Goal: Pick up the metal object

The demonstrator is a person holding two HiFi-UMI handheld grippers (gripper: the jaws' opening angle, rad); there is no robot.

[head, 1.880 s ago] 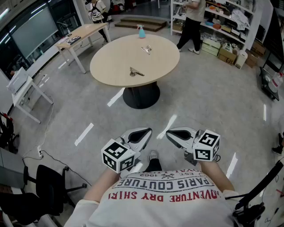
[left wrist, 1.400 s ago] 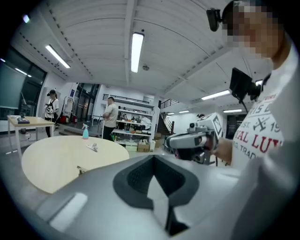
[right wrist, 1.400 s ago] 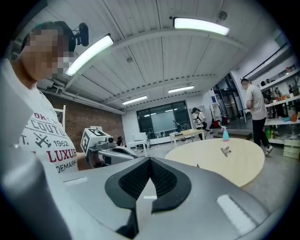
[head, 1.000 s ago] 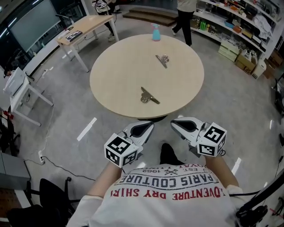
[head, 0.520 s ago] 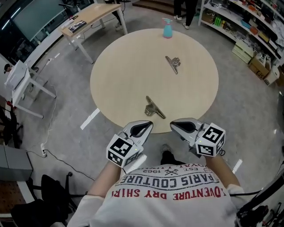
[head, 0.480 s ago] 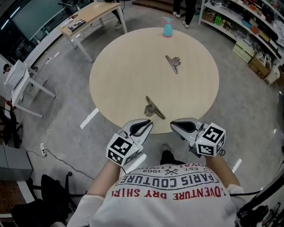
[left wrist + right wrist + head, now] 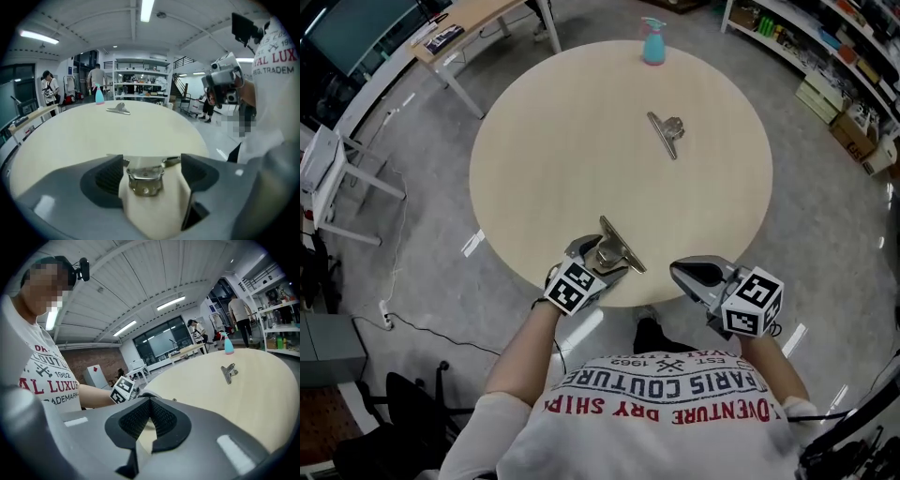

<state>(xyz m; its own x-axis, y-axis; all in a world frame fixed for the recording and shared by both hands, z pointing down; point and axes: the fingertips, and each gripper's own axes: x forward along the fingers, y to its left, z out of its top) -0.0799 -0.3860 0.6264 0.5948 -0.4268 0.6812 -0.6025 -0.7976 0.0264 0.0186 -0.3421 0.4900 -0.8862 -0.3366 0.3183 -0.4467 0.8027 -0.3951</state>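
Note:
Two metal clips lie on the round beige table (image 7: 544,141). The near clip (image 7: 617,247) (image 7: 145,177) rests by the table's front edge, between the jaws of my left gripper (image 7: 602,255) (image 7: 151,164). Those jaws are opening, and the pads stand apart from the clip on both sides. The far clip (image 7: 666,131) (image 7: 118,109) (image 7: 228,372) lies toward the table's back right. My right gripper (image 7: 682,272) (image 7: 150,404) hovers just off the front edge, to the right of the left one, shut with nothing in it.
A blue spray bottle (image 7: 653,42) (image 7: 99,95) stands at the table's far edge. A small desk (image 7: 464,23) is at the back left, shelves with boxes (image 7: 853,84) at the right. People stand by the far shelves in the left gripper view.
My left gripper has reached forward over the table's front edge to the near clip and its jaws have spread around it. The right gripper has stayed put. The table appears closer.

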